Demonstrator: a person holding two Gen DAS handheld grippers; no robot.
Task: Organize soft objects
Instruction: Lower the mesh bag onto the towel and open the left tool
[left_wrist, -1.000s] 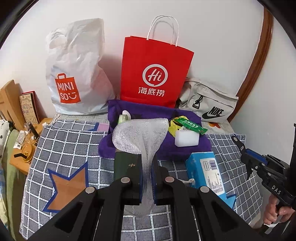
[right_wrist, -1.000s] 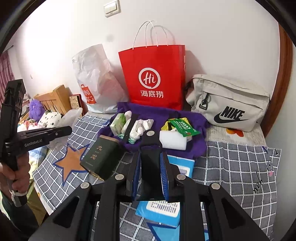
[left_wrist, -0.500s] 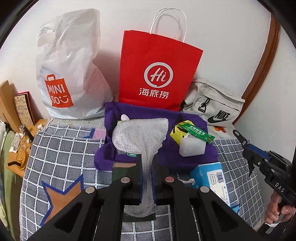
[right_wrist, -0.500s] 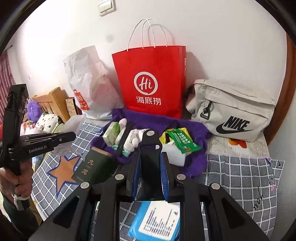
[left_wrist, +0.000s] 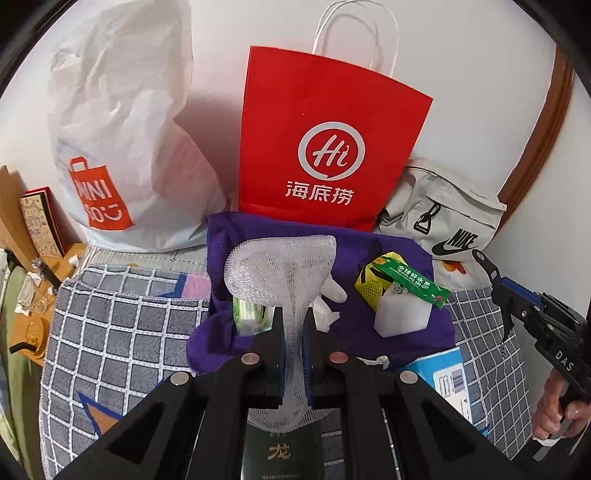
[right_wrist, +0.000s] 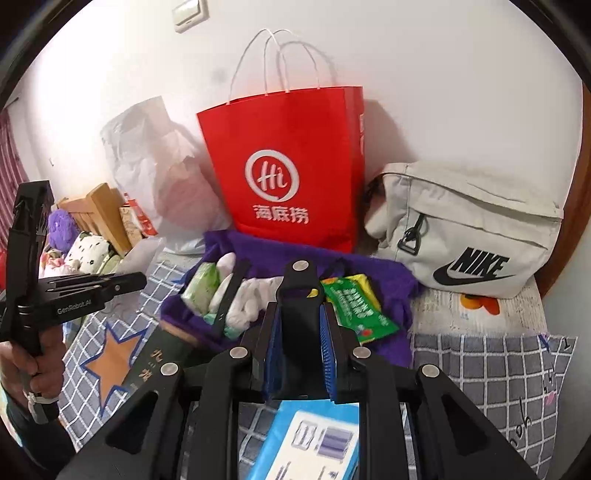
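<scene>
white foam mesh sleeve (left_wrist: 282, 273): pinched between the two fingers of the left claw (left_wrist: 294, 345), which is closed on its narrow middle; upper end fans out above the fingertips, lower end hangs below over a dark green box (left_wrist: 282, 452). the sleeve hovers over the near edge of the purple cloth (left_wrist: 402, 332).

purple cloth: spread on the checked cover (left_wrist: 122, 332), in front of the red paper bag (left_wrist: 325, 147). on it: green tissue pack (left_wrist: 247, 317), white soft pieces (right_wrist: 247, 299), white foam block (left_wrist: 402, 314), yellow-green packet (left_wrist: 402, 282).

right claw (right_wrist: 300, 354): fingers drawn nearly together around a black strap-like piece (right_wrist: 300, 295) that stands between the blue pads; whether it is clamped cannot be told. blue box (right_wrist: 306, 439) lies beneath it.

behind: white miniso bag (left_wrist: 118, 147), grey nike pouch (right_wrist: 469, 229).
</scene>
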